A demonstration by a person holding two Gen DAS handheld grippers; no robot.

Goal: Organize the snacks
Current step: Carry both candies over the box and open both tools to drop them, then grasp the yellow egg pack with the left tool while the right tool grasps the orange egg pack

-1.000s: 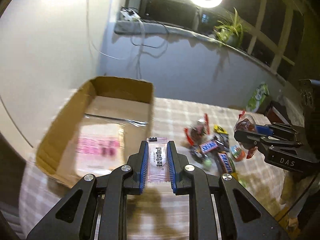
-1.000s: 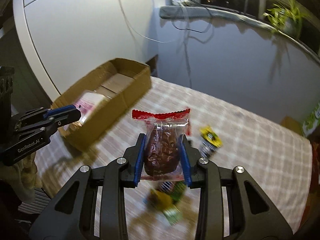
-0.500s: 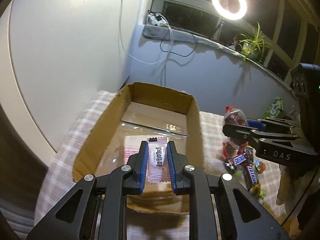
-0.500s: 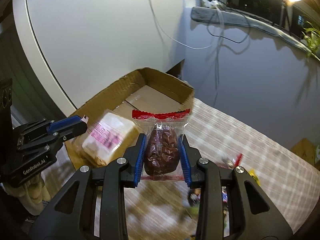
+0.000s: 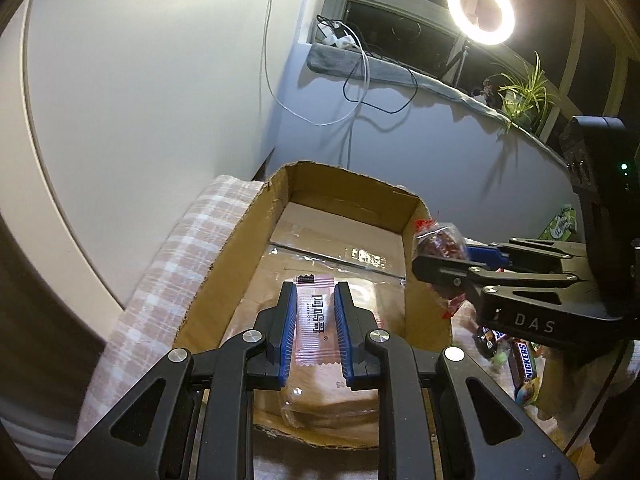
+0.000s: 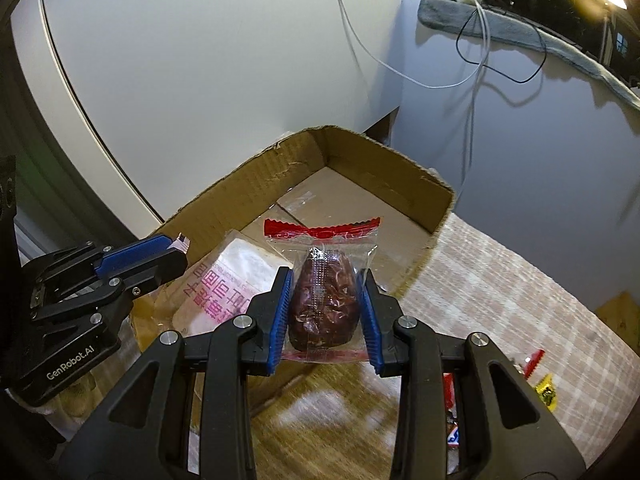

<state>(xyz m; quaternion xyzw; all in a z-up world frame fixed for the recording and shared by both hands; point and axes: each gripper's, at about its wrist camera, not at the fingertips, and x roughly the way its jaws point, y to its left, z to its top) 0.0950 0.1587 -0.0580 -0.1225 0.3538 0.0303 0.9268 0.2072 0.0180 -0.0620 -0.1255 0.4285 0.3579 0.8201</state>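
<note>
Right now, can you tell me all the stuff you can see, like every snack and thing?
cardboard box: one, brown, open, on the checked cloth by the white wall
big clear packet: one, white with pink writing, lying inside the box
thin sachet: one, clear with black print, held over the box
wrapped brown snack: one, clear wrapper with a red top edge, held near the box's corner
loose sweets: a small pile, mixed colours, on the cloth right of the box
checked cloth: one, pink and white, covering the table
ring light: one, glowing white, by the window
plant: one, green, on the sill
cables: several, white and black, hanging down the wall
left gripper: black with blue pads, shut on the thin sachet
right gripper: black with blue pads, shut on the wrapped brown snack
</note>
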